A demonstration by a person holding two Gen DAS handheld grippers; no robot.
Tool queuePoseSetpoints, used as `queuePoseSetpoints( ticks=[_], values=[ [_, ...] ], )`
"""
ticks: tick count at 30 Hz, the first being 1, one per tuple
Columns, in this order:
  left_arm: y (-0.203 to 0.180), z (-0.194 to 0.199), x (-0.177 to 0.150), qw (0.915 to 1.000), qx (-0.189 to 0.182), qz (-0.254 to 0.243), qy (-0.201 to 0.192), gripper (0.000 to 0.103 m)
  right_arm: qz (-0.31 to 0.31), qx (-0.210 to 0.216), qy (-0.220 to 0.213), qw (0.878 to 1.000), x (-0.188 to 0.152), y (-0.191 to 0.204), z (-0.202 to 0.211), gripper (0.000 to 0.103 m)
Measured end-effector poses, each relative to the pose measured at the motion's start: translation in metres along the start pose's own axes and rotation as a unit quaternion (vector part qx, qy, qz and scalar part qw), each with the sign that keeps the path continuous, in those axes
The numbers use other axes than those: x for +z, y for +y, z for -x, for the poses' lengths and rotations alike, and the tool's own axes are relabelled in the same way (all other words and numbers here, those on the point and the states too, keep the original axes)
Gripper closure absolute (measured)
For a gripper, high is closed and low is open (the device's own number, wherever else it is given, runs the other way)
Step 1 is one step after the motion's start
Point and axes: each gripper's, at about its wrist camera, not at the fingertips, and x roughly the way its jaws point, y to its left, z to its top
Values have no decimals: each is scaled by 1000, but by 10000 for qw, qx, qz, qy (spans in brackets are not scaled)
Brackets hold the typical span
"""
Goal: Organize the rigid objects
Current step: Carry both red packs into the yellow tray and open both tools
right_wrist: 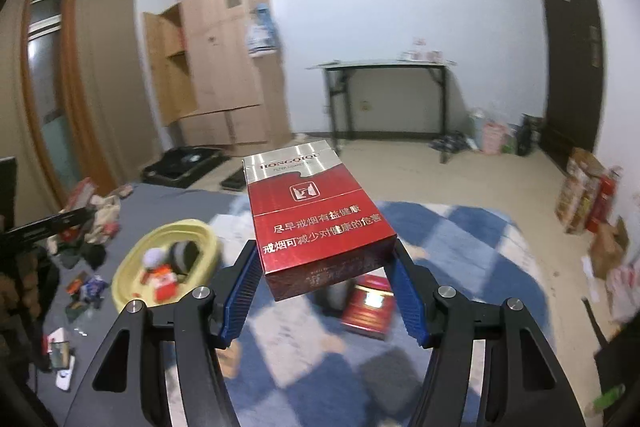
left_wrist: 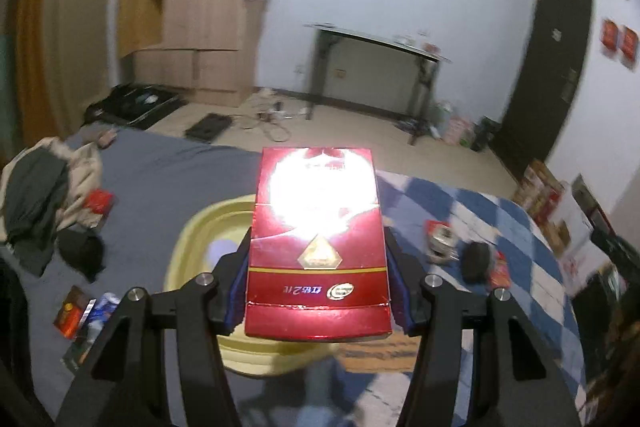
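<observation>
A glossy red box [left_wrist: 318, 251] is clamped in the left hand-held gripper [left_wrist: 318, 283] above the yellow basin [left_wrist: 188, 247], and a red-and-silver cigarette pack [right_wrist: 316, 223] is gripped in the right hand-held gripper [right_wrist: 324, 287] over the bed [right_wrist: 460, 227], seemingly so both can be sorted into the basin.

In the left wrist view, a red glossy cardboard cigarette box [left_wrist: 318, 247] sits between the pads of the left gripper [left_wrist: 318, 267], above a pale yellow oval plastic basin [left_wrist: 188, 239] that rests on the bed [left_wrist: 160, 171]. Left of the basin lies a heap of clothes [left_wrist: 44, 195]. In the right wrist view, a red-and-silver cardboard cigarette pack [right_wrist: 316, 223] sits in the right gripper [right_wrist: 322, 275], above the blue-and-white checked blanket [right_wrist: 460, 239]; the basin lies to its left.
</observation>
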Motion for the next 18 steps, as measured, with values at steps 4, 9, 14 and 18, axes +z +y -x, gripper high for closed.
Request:
queuePoseSetpoints(
  ticks=[4,9,14,18],
  values=[
    [43,-24,0,9987,280,423,101,45,211,443,99,9987,5,48,-34,41],
    [82,-74,-16,9949,501,701,531,45,552,1020,464,9922,-9,117,-96,41],
    [106,-119,-24,9928,487,677,860,45,775,1493,789,9826,-36,170,-141,41],
    [104,-156,-21,9920,334,549,1083,45,1030,1700,1155,9732,-70,207,-171,42]
  ],
)
